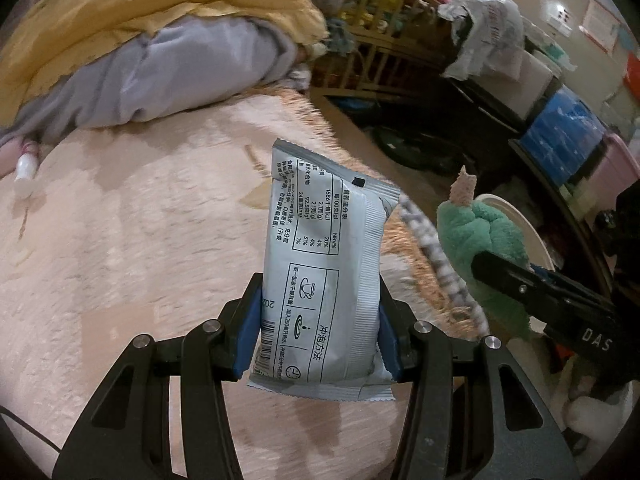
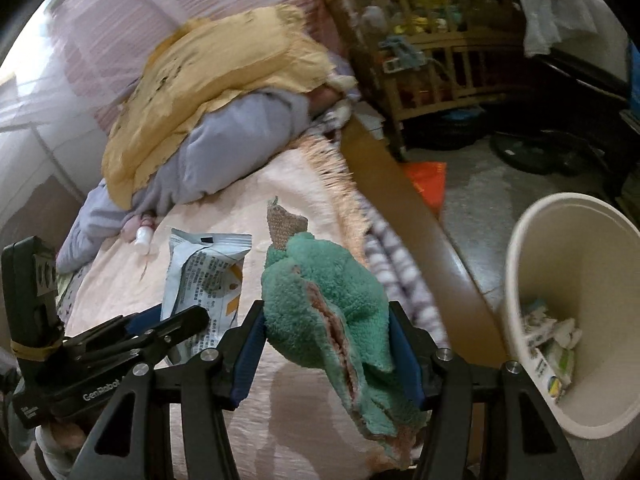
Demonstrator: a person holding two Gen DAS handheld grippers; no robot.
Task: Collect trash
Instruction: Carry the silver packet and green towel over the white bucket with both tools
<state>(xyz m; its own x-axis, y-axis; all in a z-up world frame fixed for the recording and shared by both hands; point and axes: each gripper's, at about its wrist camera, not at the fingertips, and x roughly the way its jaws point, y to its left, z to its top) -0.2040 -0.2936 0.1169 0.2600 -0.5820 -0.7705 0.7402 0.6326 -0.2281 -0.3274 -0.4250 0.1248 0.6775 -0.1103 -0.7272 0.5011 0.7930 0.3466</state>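
1. The left gripper (image 1: 318, 336) pinches a silvery-grey foil snack packet printed with black text (image 1: 324, 272) by its lower half, blue pads pressed to either side; the packet stands upright out of the jaws, clear of the pink fleece bedspread (image 1: 120, 240) below it.
2. The right gripper (image 2: 326, 354) is clamped on a crumpled teal terry cloth with a salmon lining (image 2: 328, 300), which bulges above the fingers and droops past the right-hand pad.
3. Just to the right of the right gripper, beyond the brown wooden bed edge (image 2: 420, 240), stands a cream round plastic waste bin (image 2: 520, 264) on the floor, with a few wrappers already in the bottom.
4. Judged step: carry both loads over the bin and drop them. The cloth hand is nearer, so it should go first, leaving the packet hand room.
5. Keep the squeeze steady while crossing the bed edge; the hanging tail of cloth could snag the wood.
6. Bring each gripper over the bin mouth before spreading the fingers. The packet is light and flat and may flutter wide of the rim if let go high.
7. Farther off to the left, a small white bottle (image 2: 143, 236) lies by the lavender and yellow bedding pile (image 2: 224, 132); whether it counts as trash is unclear.
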